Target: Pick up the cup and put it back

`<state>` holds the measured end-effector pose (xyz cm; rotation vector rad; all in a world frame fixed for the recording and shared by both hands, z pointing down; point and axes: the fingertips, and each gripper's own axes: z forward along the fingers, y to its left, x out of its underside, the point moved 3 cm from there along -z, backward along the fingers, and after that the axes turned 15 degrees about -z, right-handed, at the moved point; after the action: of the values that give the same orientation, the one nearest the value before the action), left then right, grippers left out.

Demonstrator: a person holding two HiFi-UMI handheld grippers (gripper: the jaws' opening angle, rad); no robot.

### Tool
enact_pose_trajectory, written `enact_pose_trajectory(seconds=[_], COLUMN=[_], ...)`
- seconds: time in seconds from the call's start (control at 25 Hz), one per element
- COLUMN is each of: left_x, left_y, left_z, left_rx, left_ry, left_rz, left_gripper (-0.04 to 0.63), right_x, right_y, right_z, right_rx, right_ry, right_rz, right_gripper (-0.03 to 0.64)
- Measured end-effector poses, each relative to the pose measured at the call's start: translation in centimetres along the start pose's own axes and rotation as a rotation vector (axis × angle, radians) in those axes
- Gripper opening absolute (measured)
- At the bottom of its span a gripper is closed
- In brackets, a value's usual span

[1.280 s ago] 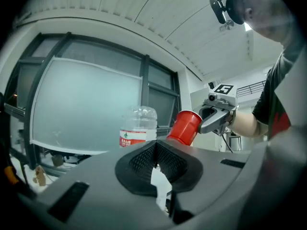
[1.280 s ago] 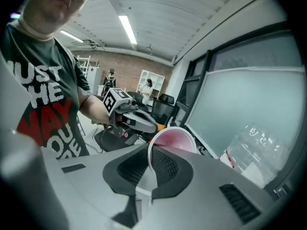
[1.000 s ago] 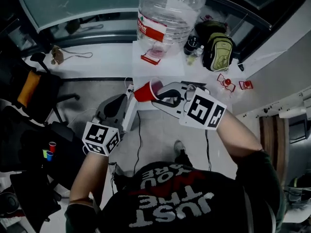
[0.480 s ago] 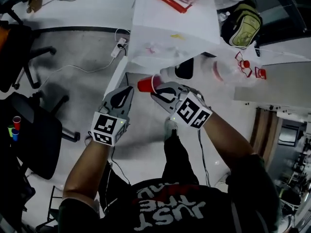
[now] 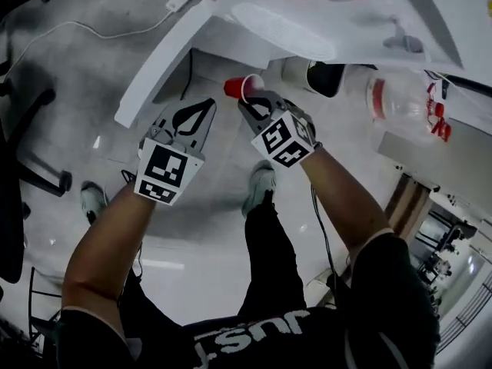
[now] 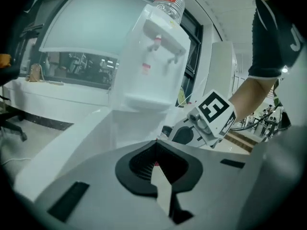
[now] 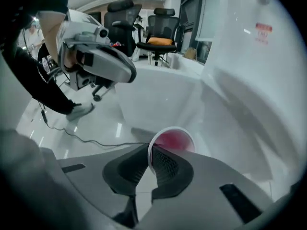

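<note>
Right gripper (image 5: 250,103): fingers are pinching the rim of the cup (image 5: 239,88)
Left gripper (image 5: 204,108): fingers are sitting together, empty, just beside the cup

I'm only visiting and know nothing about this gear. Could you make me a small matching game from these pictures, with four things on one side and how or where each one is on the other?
Things
1. red cup
2. left tool
3. right tool
4. water bottle

States or places
A. sits on top of the white dispenser
B. shut, with nothing in it
C. tipped on its side in the air
D. shut on the cup's rim

Pairs: 1-C, 2-B, 3-D, 4-A
</note>
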<state>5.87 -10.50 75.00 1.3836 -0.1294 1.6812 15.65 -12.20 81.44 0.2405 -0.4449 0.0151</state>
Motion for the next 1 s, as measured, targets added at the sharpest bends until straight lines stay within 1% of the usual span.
enact_pose_trajectory(seconds=[0.08,0.2,0.44,0.56,0.72,0.88,1.0], left_x=[2.6,5.4,8.9,9.6,9.7,9.2,9.0], left_y=[1.3,3.2,4.7,5.1,5.7,6.2,6.5], left_z=[1.9,4.1,6.0,6.2,6.4,6.6,6.7], left_rx=[-0.008,-0.019,-0.025,-0.023,-0.021,-0.023,-0.026], left_ry=[-0.001,0.003,0.014,0.017,0.021,0.009,-0.002], left_rz=[-0.004,0.003,-0.023,-0.029,-0.027,-0.031,-0.046], left_gripper=[-0.002,0.0,0.0,-0.001,-0.002,-0.002,-0.001], right_x=[2.7,6.1,10.1,11.2,11.7,12.3,12.6], right_y=[-0.1,-1.6,-6.1,-8.5,-11.2,-13.1,-14.0], right_z=[3.9,8.5,14.0,15.8,17.2,18.4,19.3], right_rx=[0.01,0.05,0.111,0.139,0.181,0.19,0.195], right_ry=[0.038,0.081,0.145,0.186,0.207,0.242,0.274], right_rz=[-0.002,0.015,0.059,0.075,0.091,0.095,0.065], right_gripper=[0.044,0.044,0.044,0.044,0.044,0.044,0.044])
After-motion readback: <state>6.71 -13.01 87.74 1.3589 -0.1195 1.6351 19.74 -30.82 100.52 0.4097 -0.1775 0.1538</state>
